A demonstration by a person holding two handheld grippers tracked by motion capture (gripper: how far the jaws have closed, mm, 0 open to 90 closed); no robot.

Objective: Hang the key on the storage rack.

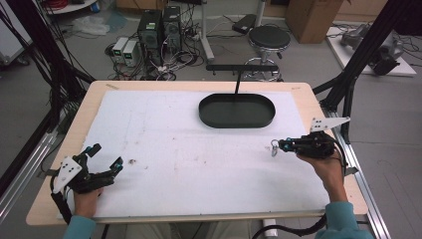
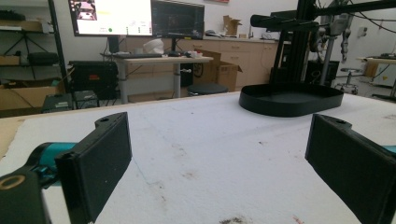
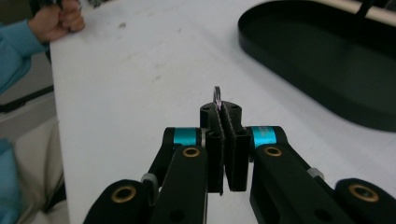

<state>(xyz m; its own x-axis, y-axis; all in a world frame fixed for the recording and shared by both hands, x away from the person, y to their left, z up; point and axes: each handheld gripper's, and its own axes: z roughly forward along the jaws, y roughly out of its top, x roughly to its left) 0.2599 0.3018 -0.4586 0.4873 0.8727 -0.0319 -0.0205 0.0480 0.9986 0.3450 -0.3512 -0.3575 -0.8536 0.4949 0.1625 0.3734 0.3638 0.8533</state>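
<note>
White mat (image 1: 189, 149) covered table. Black tray (image 1: 237, 110) sat at mat's far side. Left gripper (image 1: 105, 158) rested at mat's near left corner, jaws wide apart, empty. Right gripper (image 1: 279, 145) hovered above mat's right edge, clamped on small metal ring (image 1: 273, 147).

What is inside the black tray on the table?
The black tray looks empty: its dark floor is bare in the high view. In the left gripper view, its near wall hides the floor. The right gripper holds a small metal ring away from it.
</note>
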